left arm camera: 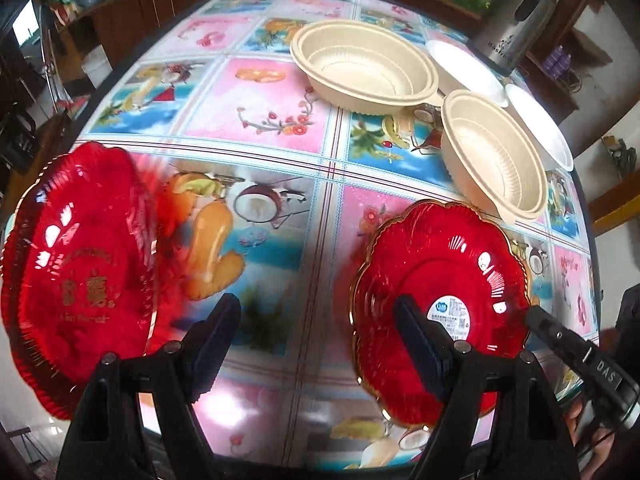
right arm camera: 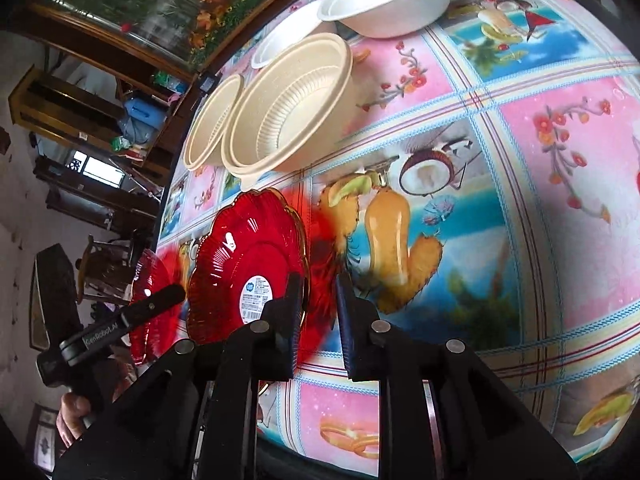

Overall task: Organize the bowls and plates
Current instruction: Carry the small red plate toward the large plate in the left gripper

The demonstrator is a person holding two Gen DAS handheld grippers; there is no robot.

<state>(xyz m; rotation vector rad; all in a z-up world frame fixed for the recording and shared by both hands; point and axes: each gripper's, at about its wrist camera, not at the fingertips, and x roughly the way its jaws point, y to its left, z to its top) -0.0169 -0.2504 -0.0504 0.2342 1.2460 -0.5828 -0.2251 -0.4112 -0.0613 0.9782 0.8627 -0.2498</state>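
On the fruit-patterned worktop [left arm camera: 280,128], two red plates are lying: one [left arm camera: 80,280] left, a labelled one [left arm camera: 440,300] right. The left hand-held gripper [left arm camera: 316,340] is hovering spread wide between them; the right hand-held gripper [right arm camera: 318,320] is standing slightly parted, pinching nothing, beside the labelled plate. Beige bowls [left arm camera: 360,68] are sitting beyond.

A round table [left arm camera: 280,128] under a glossy fruit-and-flower cloth fills the space ahead of the tool. Beyond its far edge runs dark wooden shelving [left arm camera: 120,20] beside a flowered mural [right arm camera: 180,4]; a bright window [right arm camera: 102,170] glows off left.
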